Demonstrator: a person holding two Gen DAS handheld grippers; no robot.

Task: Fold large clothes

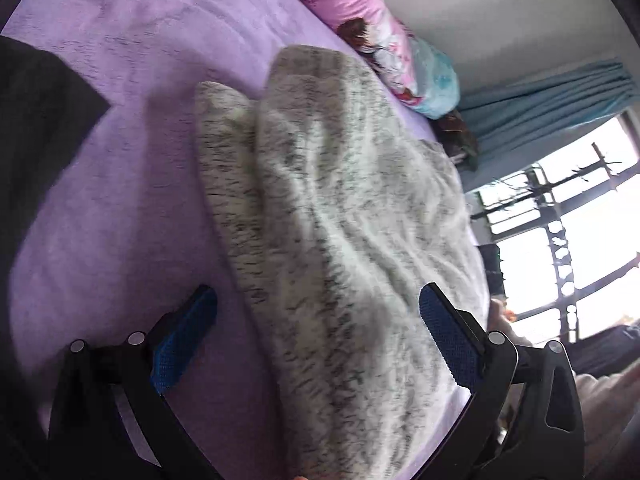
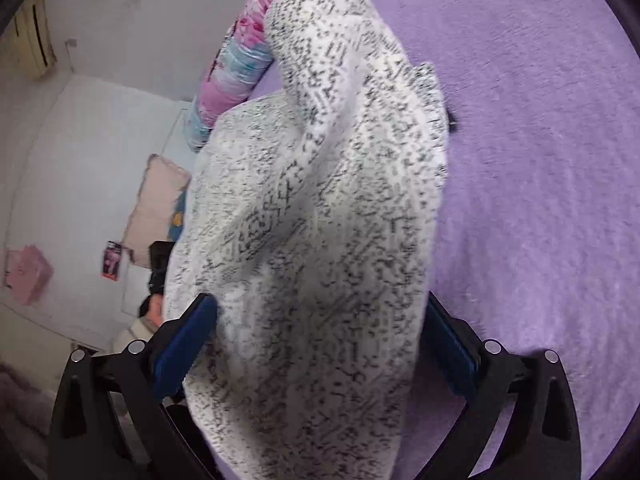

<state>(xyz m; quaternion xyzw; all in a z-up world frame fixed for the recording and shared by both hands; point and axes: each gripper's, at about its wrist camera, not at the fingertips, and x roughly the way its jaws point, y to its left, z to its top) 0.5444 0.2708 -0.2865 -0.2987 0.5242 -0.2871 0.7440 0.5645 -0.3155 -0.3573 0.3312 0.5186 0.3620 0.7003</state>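
Note:
A fuzzy white garment with grey-black speckles lies bunched on the purple bedspread. In the left wrist view it runs from the far middle down between my fingers. My left gripper is open, its blue pads wide apart on either side of the cloth. In the right wrist view the same garment rises in a lumpy fold above the bedspread and drapes down between the fingers. My right gripper is also open, and the cloth hides part of its right pad.
A dark garment lies at the bed's left side. A pink and blue patterned bolster lines the far edge by the wall. A blue curtain and a bright window are at the right. Off the bed lie a pink cushion and small items.

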